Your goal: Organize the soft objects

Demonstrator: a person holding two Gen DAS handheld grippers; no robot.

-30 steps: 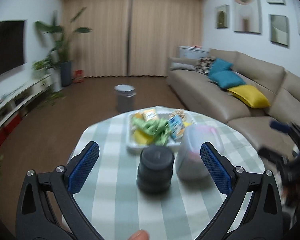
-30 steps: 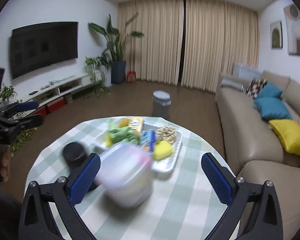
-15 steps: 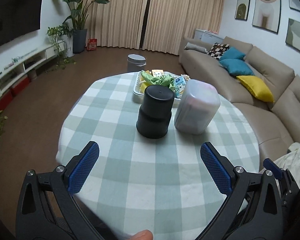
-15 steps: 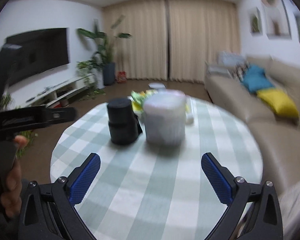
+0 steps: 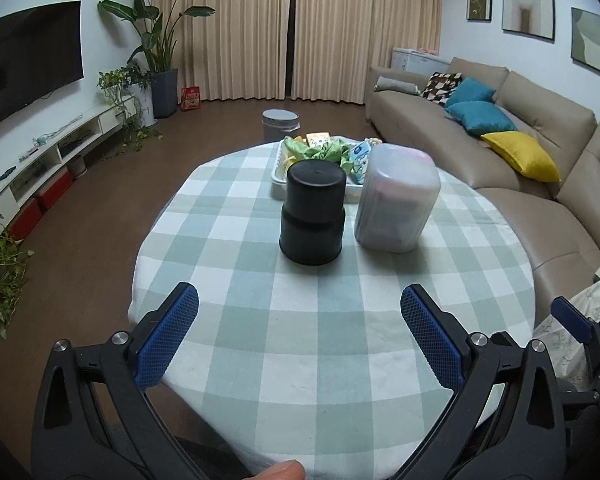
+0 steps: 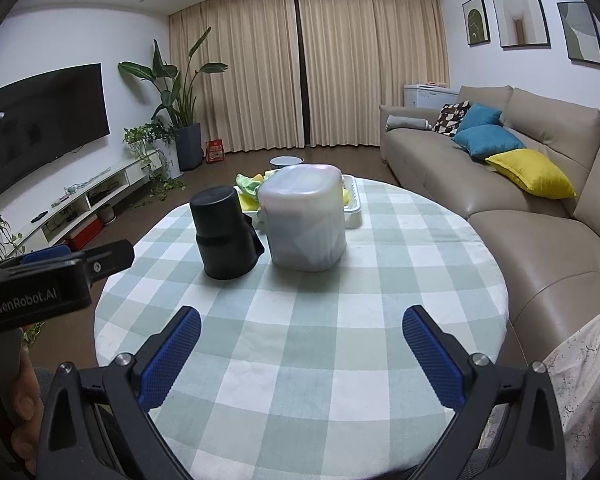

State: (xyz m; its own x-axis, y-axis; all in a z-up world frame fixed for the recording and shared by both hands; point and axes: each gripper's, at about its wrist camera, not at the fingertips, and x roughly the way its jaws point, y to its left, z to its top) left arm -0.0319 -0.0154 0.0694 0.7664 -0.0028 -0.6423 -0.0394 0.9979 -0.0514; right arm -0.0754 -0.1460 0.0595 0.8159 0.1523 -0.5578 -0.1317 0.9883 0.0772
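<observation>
Closest in, both tools are spread wide with nothing between them: the left tool (image 5: 299, 328) and right tool (image 6: 301, 346) each have black plastic arms and blue pads (image 5: 168, 334) with a knobbly grid texture, hovering over the near edge of the counter (image 5: 320, 340). It's round, covered in a soft green-and-white checked cloth. Past the middle stands a matte black cylinder container (image 5: 313, 212), stepped like two stacked pieces, and just beside it on the right a frosted translucent plastic tub (image 5: 396, 200) with rounded corners, something pinkish and dark showing through it. Right behind those sits a white plastic tray (image 5: 278, 178) holding the soft stuff: crumpled green cloth (image 5: 322, 152), yellow sponge-looking pieces (image 6: 246, 200), and a small blue packet (image 5: 360, 157). Further back there's a beige leather sofa (image 6: 520, 200) with teal and yellow cushions.
</observation>
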